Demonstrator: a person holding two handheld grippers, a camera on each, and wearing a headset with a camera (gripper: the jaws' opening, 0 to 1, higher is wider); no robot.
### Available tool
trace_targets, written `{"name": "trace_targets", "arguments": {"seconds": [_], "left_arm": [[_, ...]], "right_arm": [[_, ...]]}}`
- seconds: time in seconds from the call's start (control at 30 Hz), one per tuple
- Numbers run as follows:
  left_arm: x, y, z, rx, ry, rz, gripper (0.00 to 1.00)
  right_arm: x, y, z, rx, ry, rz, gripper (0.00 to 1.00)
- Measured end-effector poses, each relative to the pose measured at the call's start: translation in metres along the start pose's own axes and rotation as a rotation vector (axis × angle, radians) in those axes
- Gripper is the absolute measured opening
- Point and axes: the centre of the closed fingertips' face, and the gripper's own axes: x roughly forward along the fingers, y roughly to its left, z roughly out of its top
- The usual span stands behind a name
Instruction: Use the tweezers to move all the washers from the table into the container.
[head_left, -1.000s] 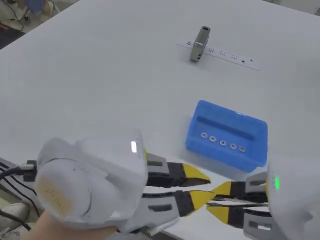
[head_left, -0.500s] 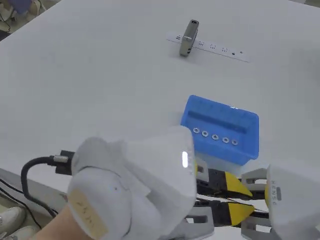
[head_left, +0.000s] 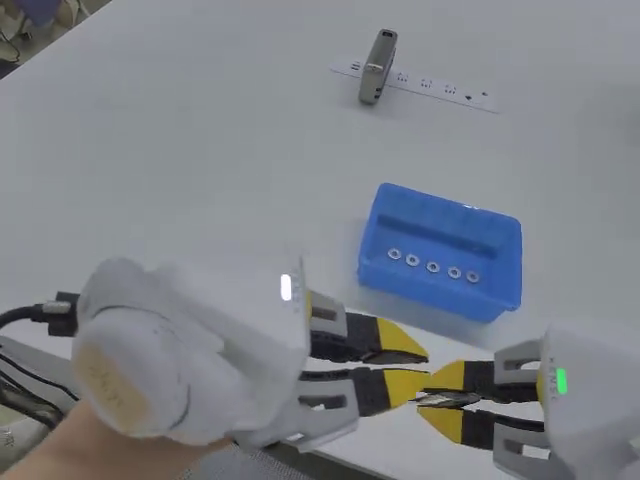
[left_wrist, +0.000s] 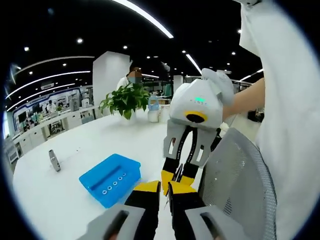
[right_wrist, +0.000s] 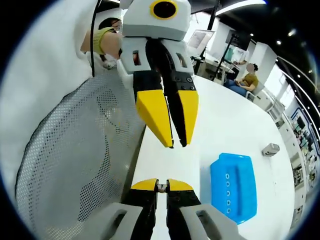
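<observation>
A blue container (head_left: 497, 296) sits on the white table (head_left: 200, 150) with several washers (head_left: 432, 266) in a row inside; it also shows in the left gripper view (left_wrist: 107, 176) and the right gripper view (right_wrist: 234, 187). At the near table edge my right gripper (head_left: 432, 400) points left, shut on thin metal tweezers (head_left: 447, 398), seen between its jaws (right_wrist: 161, 187). My left gripper (head_left: 426, 364) faces it tip to tip, jaws a narrow gap apart with nothing between them. The two grippers meet in front of the container, a little short of it.
A white power strip (head_left: 430, 86) lies at the far side with a grey metal piece (head_left: 375, 65) standing on it. A grey mesh chair back (right_wrist: 95, 165) is below the table's near edge. People and desks fill the room behind.
Half a second ago my left gripper reached further right, beside the right one; it has drawn back left. Its jaws stand closer together than a second ago. The head camera has shifted.
</observation>
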Motion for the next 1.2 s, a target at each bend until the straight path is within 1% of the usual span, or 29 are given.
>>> {"name": "trace_targets", "arguments": {"seconds": [0.03,0.07,0.17,0.2,0.27,0.3,0.33,0.4,0.43,0.47,0.53,0.63,0.7,0.73,0.77,0.8,0.83,0.87,0.9,0.93,0.97,1.0,1.03,1.07,1.1,1.17,1.2], "left_arm": [[-0.002,0.003,-0.004,-0.014,0.007,0.005,0.05],[-0.003,0.005,-0.007,-0.022,0.014,0.005,0.06],[-0.002,0.008,-0.013,-0.044,0.024,-0.007,0.08],[-0.001,0.007,-0.014,-0.050,0.026,-0.018,0.09],[0.002,0.003,-0.018,-0.055,0.044,-0.050,0.11],[0.004,0.002,-0.020,-0.053,0.053,-0.061,0.12],[0.007,0.000,-0.024,-0.053,0.065,-0.077,0.13],[0.012,-0.002,-0.027,-0.048,0.078,-0.094,0.14],[0.016,-0.003,-0.031,-0.051,0.090,-0.108,0.14],[0.019,-0.006,-0.035,-0.048,0.108,-0.129,0.14],[0.023,-0.006,-0.040,-0.033,0.128,-0.138,0.13],[0.030,-0.006,-0.044,-0.022,0.139,-0.161,0.11],[0.032,-0.005,-0.045,-0.003,0.142,-0.168,0.05],[0.032,-0.005,-0.044,-0.001,0.143,-0.171,0.01],[0.032,-0.007,-0.045,0.007,0.149,-0.191,0.00],[0.034,-0.006,-0.046,0.009,0.156,-0.188,0.00],[0.034,-0.007,-0.051,0.020,0.189,-0.204,0.00],[0.034,-0.006,-0.056,0.064,0.214,-0.207,0.00],[0.033,-0.004,-0.060,0.089,0.231,-0.204,0.00],[0.032,-0.004,-0.064,0.097,0.251,-0.209,0.00],[0.032,-0.003,-0.068,0.089,0.266,-0.213,0.00],[0.031,-0.002,-0.071,0.085,0.274,-0.213,0.00],[0.031,0.001,-0.075,0.090,0.285,-0.210,0.00],[0.031,0.003,-0.079,0.091,0.300,-0.204,0.00],[0.030,0.007,-0.085,0.090,0.318,-0.199,0.00],[0.030,0.012,-0.093,0.086,0.344,-0.192,0.00],[0.029,0.016,-0.100,0.082,0.367,-0.186,0.00]], "right_arm": [[-0.001,-0.001,0.002,0.014,-0.014,0.000,0.02],[-0.004,-0.001,0.005,0.041,-0.046,0.009,0.02],[-0.013,-0.004,0.013,0.066,-0.099,0.012,0.02],[-0.016,-0.005,0.015,0.069,-0.110,0.011,0.02],[-0.023,-0.007,0.020,0.079,-0.140,0.020,0.02],[-0.027,-0.007,0.024,0.088,-0.165,0.028,0.02],[-0.030,-0.007,0.026,0.095,-0.179,0.036,0.02],[-0.035,-0.008,0.030,0.102,-0.200,0.038,0.02],[-0.038,-0.008,0.033,0.108,-0.217,0.049,0.02],[-0.040,-0.008,0.034,0.109,-0.224,0.048,0.02],[-0.044,-0.009,0.037,0.108,-0.243,0.047,0.02],[-0.048,-0.009,0.043,0.120,-0.277,0.056,0.02],[-0.047,-0.007,0.044,0.130,-0.288,0.071,0.02],[-0.046,-0.007,0.041,0.129,-0.286,0.068,0.02],[-0.044,-0.007,0.039,0.128,-0.283,0.068,0.02],[-0.041,-0.006,0.034,0.130,-0.281,0.075,0.02],[-0.039,-0.006,0.032,0.136,-0.282,0.079,0.02],[-0.037,-0.005,0.026,0.146,-0.278,0.084,0.02],[-0.034,-0.004,0.020,0.152,-0.267,0.093,0.03],[-0.030,-0.003,0.013,0.159,-0.242,0.101,0.03],[-0.024,-0.002,0.001,0.160,-0.204,0.105,0.03],[-0.020,-0.001,-0.004,0.159,-0.188,0.111,0.03],[-0.013,-0.002,-0.009,0.163,-0.185,0.115,0.03],[-0.011,-0.003,-0.010,0.165,-0.185,0.114,0.03],[-0.001,-0.006,-0.018,0.190,-0.176,0.114,0.03],[0.013,-0.007,-0.026,0.207,-0.168,0.124,0.03],[0.019,-0.006,-0.029,0.223,-0.168,0.131,0.03]]}}
